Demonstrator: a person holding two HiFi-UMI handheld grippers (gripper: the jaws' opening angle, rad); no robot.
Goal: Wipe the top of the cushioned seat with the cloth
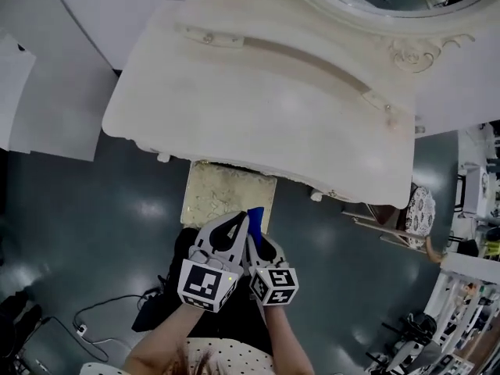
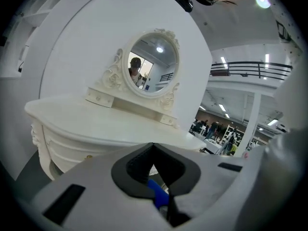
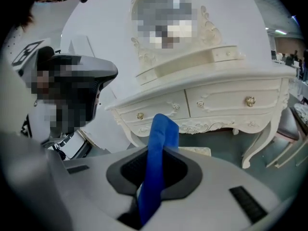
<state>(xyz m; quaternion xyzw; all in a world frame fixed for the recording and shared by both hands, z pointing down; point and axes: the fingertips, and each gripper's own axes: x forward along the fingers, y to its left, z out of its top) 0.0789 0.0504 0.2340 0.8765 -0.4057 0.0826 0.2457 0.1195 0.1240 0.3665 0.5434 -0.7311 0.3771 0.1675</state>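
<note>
My right gripper (image 3: 162,150) has its jaws pinched on the blue cloth (image 3: 161,129), which runs up through the pads and stands out past the tips as a folded strip. The left gripper (image 2: 153,147) sits just beside it, jaws drawn together at the tips. A scrap of blue shows low in the gap behind them, but I cannot tell whether those pads grip it or it only shows through.

The cushioned seat (image 1: 223,194) lies ahead of both sets of tips and below them, its far half tucked under the edge of the dressing table (image 1: 266,92). The cloth hangs clear above the cushion, touching nothing.

I judge this to be the approach: cloth in hand, wiping not begun. Next I need to tip the right jaws down and bring the free end of the cloth flat onto the near part of the cushion. Then I sweep it across, keeping the tips low enough to press but clear of the table edge overhanging the far side
</note>
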